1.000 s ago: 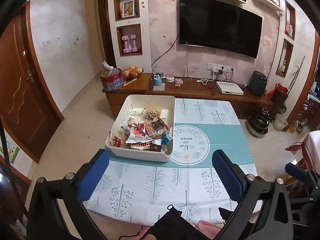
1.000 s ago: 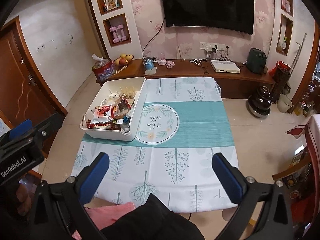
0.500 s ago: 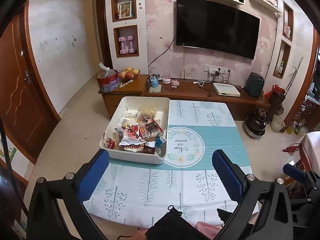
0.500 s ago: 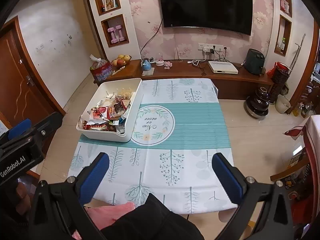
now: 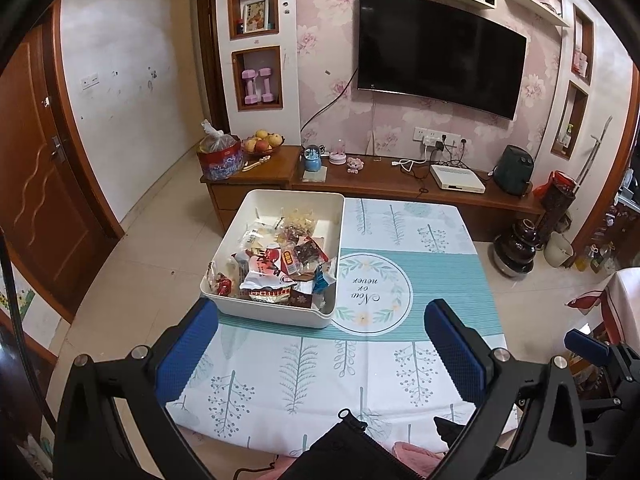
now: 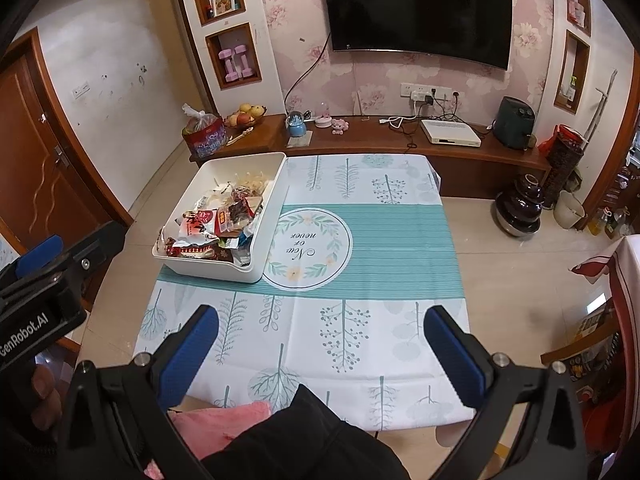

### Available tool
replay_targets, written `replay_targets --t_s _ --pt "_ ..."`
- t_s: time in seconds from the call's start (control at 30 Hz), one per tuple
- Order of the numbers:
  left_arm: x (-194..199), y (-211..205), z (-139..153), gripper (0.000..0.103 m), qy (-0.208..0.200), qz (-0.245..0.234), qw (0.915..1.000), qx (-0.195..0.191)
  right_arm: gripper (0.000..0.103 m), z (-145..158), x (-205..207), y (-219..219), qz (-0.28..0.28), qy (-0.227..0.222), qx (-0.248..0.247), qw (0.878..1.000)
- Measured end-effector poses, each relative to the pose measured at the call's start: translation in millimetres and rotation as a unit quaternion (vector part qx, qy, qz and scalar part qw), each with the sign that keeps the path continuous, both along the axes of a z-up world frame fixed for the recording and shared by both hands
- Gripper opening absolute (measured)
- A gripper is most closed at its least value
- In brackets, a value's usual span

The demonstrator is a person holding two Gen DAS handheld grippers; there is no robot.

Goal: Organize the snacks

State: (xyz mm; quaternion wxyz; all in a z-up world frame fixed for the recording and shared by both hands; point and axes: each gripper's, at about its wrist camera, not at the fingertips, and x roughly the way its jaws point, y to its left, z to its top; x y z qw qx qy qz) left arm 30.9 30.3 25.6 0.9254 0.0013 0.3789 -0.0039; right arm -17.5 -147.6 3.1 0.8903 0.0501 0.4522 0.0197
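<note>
My left claw [image 5: 320,344] and right claw [image 6: 320,344] both hang wide open over the near edge of the tabletop [image 6: 360,340], gripping nothing. The white rectangular plastic bin [image 5: 276,312] of mixed snack packets [image 5: 276,264] sits at centre-left of the frame, just beside the "Now or never" wreath [image 6: 308,248]; the cloth to its right lies bare. "GenRobot.AI" shows on the left claw's body at my right view's lower left.

The left gripper [image 5: 320,344] fills the bottom of its own view with both blue-padded fingers [image 5: 186,354] spread wide and nothing between them. The right gripper [image 6: 320,344] sits the same way at the bottom of its view, fingers [image 6: 454,354] wide apart and empty. At the left edge of the right view the left gripper's black body shows, with part of a hand [image 6: 42,394] wrapped around it below. A dark sleeve [image 6: 296,440] lies at bottom centre.
</note>
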Motion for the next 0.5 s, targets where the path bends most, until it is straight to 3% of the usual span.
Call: replay_targets --t_s 0.5 --pt "6.3 -10.0 -8.1 0.103 0.019 0.004 0.9998 0.006 0.103 -11.0 8.5 1.9 0.005 0.020 0.008 1.000"
